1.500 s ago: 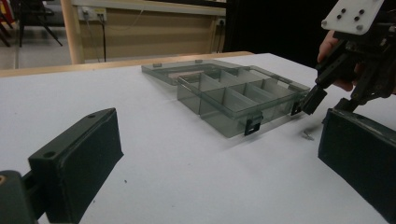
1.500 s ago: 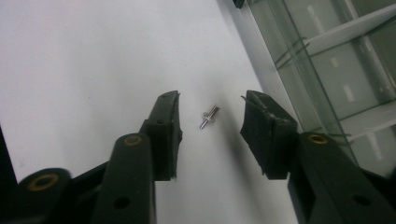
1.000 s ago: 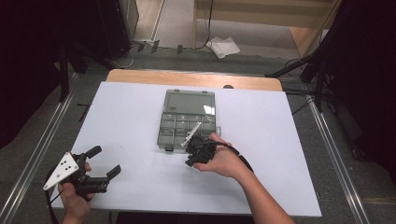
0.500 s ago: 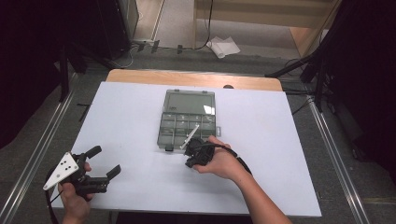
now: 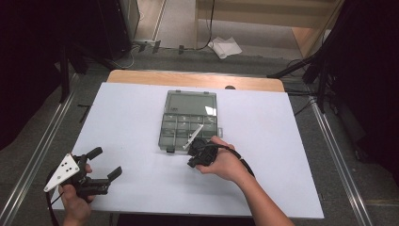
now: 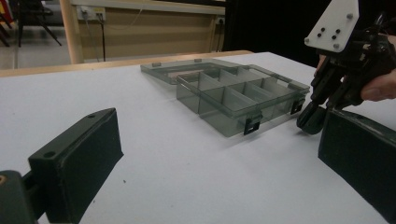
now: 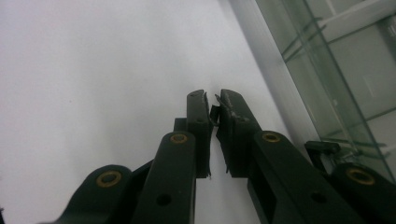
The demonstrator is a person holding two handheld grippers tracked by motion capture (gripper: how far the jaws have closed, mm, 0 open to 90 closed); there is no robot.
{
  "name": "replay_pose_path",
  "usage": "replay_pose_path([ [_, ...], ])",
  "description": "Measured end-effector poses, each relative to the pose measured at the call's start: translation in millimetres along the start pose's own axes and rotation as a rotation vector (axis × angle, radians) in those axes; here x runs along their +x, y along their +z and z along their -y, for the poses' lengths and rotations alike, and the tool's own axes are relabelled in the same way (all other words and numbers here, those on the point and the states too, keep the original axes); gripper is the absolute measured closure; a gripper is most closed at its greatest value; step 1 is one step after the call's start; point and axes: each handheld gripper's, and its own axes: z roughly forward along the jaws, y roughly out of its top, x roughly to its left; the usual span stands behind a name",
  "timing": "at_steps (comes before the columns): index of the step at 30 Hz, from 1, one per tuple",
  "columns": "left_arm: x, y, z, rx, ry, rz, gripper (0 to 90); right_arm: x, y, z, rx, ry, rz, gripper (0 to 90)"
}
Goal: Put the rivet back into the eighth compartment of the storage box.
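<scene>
A clear smoky compartment box (image 5: pixel 188 123) lies open mid-table, its lid flat behind it; it also shows as the box (image 6: pixel 233 95) and the box (image 7: pixel 336 70). My right gripper (image 5: pixel 192 163) points down at the table just in front of the box's near edge. Its jaws have just been closing and now stand almost together, with a small dark piece (image 7: pixel 215 113) pinched at the tips of the right gripper (image 7: pixel 214 100). A black latch (image 7: pixel 322 148) sits beside it. My left gripper (image 5: pixel 106 162) is held at the table's front left, open, with nothing between its jaws.
The white table top (image 5: pixel 282 141) ends in a wooden strip (image 5: pixel 188 79) at the far side. Metal rails (image 5: pixel 51 141) run along the floor on both sides. From the left gripper's camera, the right gripper (image 6: pixel 310 120) shows with its white plate (image 6: pixel 334 23).
</scene>
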Motion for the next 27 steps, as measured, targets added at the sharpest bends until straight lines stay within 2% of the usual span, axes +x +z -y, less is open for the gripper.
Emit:
replay_pose_path([
  [12, -0.6, 0.7, 0.2, 0.004, 0.005, 0.003, 0.0, -4.0, -11.2, 3.3, -0.005, -0.002, -0.004, 83.9],
  [14, -0.7, 0.7, 0.2, 0.004, 0.004, 0.003, 0.0, -3.6, -13.3, 3.0, -0.006, 0.009, -0.007, 83.9],
  [16, -0.8, 0.7, 0.2, 0.003, 0.004, 0.004, 0.0, -4.5, -15.2, 3.2, -0.004, -0.003, -0.003, 83.9],
  [27, -0.6, 0.7, 0.2, 0.004, 0.005, 0.003, 0.0, -6.9, -21.7, 2.6, -0.01, -0.005, 0.002, 83.9],
])
